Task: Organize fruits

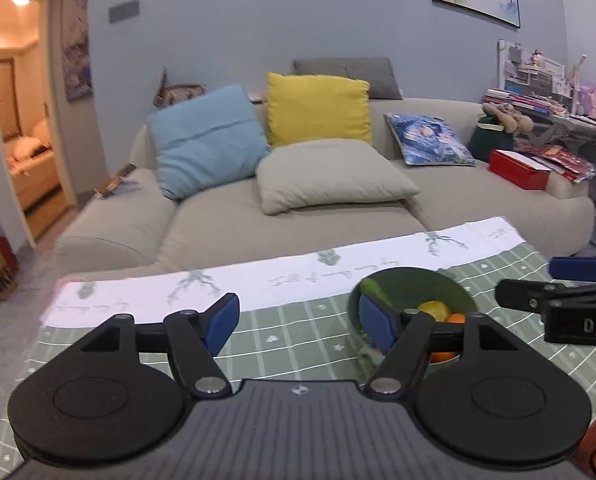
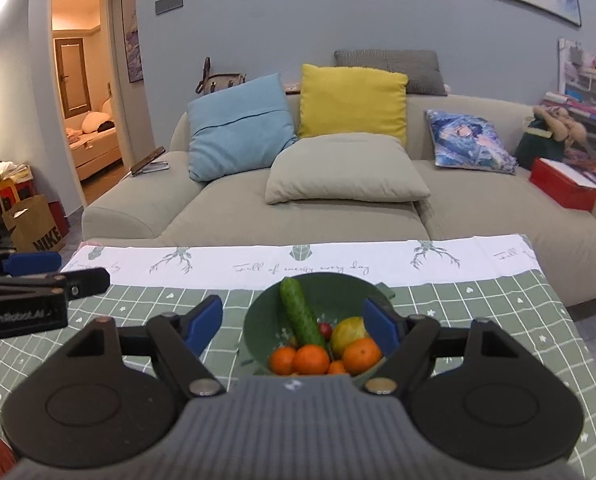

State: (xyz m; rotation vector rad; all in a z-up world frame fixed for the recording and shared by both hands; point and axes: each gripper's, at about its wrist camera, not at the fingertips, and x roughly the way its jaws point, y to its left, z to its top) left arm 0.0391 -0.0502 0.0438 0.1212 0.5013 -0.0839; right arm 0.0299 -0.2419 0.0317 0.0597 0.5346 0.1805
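A green bowl (image 2: 329, 288) stands on the checked tablecloth and holds a cucumber (image 2: 299, 312), a yellow fruit (image 2: 347, 332), several oranges (image 2: 309, 358) and a small red fruit (image 2: 325, 329). My right gripper (image 2: 294, 324) hangs above and in front of the bowl, open, with nothing between its blue pads. My left gripper (image 1: 299, 322) is open too and empty, over the cloth to the left of the bowl (image 1: 417, 284); its right finger hides part of the bowl. Each gripper shows at the edge of the other's view.
The table wears a green checked cloth (image 2: 497, 320) with a white printed band (image 2: 298, 260) along its far edge. Behind it stands a beige sofa (image 2: 337, 208) with cushions and a red box (image 2: 563, 186). A doorway (image 2: 84, 92) opens at the left.
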